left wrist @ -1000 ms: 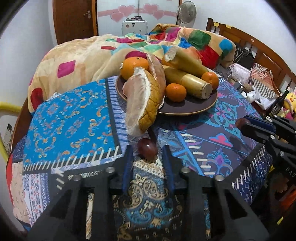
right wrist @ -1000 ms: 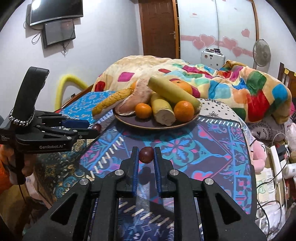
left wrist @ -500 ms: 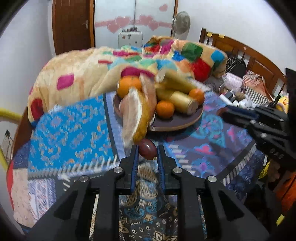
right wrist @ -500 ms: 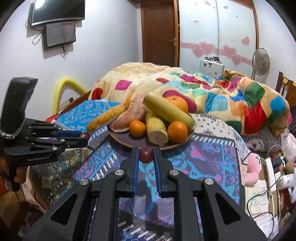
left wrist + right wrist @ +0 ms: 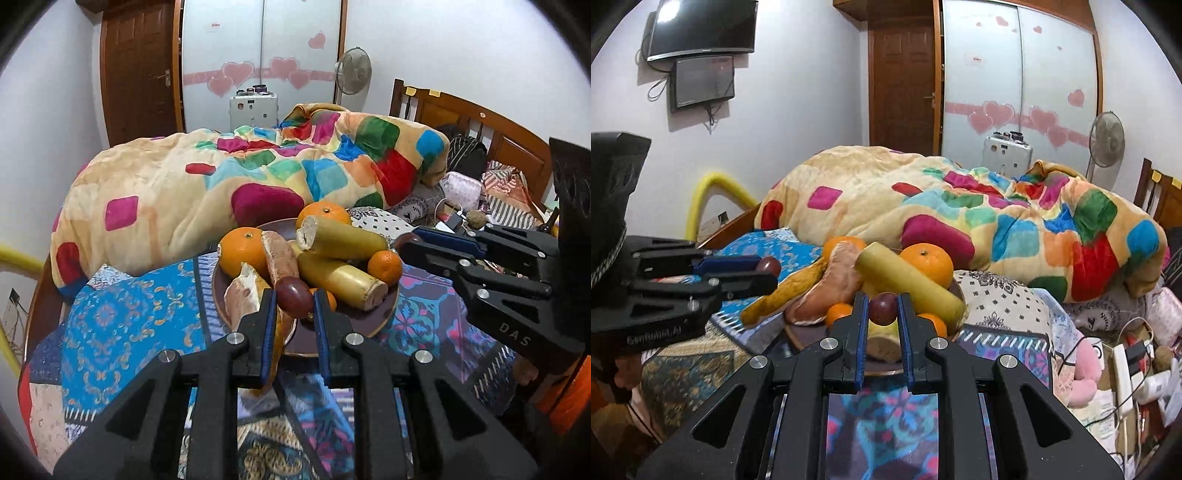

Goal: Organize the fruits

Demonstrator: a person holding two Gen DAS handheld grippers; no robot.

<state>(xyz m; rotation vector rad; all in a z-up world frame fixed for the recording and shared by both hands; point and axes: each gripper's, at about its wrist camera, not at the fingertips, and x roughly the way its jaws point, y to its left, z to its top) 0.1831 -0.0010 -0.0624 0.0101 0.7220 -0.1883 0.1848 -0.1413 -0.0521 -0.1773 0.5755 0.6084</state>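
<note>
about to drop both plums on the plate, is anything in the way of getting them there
No barrier before the plate, but it is crowded: oranges, yellow stalks and peel pieces cover most of it. Each tongs, left and right, grips a plum just short of the near rim.

1. "DAS" stands in pale raised letters on the black body of the right gripper [image 5: 410, 242] in the left wrist view, at about four o'clock in the picture; the word runs on past these three letters but is cut off by the body's edge.
2. "GenRobot.AI" stands in pale letters, faint and blurred, on the black body of the left gripper [image 5: 768, 271] in the right wrist view, at about eight o'clock in the picture.
3. A small sticker or label on the wardrobe door [image 5: 982, 74], at about one o'clock in the right wrist view, is too small to read.
</note>
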